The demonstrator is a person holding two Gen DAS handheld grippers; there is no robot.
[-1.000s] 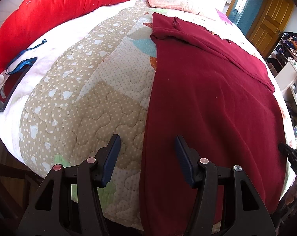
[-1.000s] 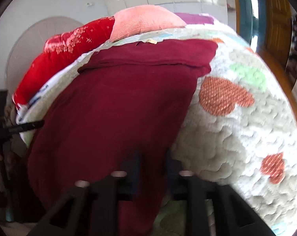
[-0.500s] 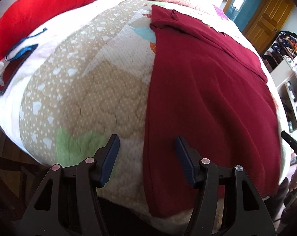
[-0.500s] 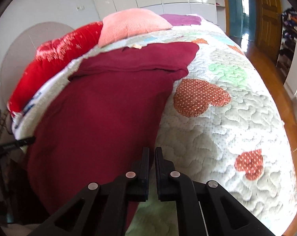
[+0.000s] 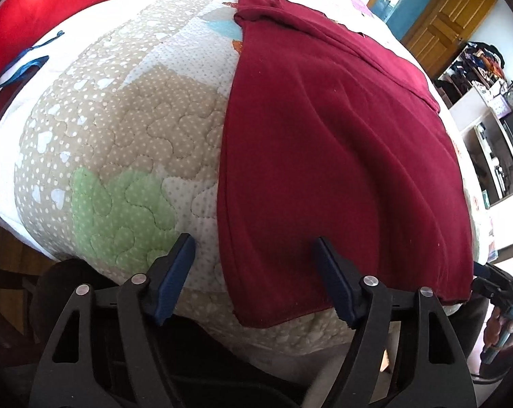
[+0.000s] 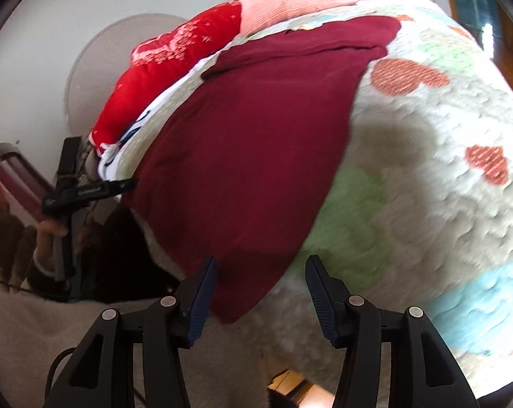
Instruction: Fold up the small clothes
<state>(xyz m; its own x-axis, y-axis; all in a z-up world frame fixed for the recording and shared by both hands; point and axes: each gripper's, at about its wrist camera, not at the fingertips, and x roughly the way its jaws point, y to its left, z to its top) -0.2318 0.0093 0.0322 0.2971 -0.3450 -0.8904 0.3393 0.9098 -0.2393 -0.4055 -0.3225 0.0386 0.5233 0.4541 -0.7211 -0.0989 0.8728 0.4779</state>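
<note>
Maroon fleece garment (image 5: pixel 324 156) lies flat across frame centre on the quilted, heart-patched bedspread (image 5: pixel 120 156) — your left gripper (image 5: pixel 253 275) and right gripper (image 6: pixel 261 289) both gape over its near hem, gripping nothing.

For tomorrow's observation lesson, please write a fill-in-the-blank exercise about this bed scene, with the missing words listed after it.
1. The dark red garment lies spread flat on the ______.
2. The left gripper has its jaws ______, holding nothing.
3. The right gripper is ______ too, near the garment's bottom corner.
4. Above the garment's collar end sits a ______ pillow.

Missing words: quilt; open; open; pink
</note>
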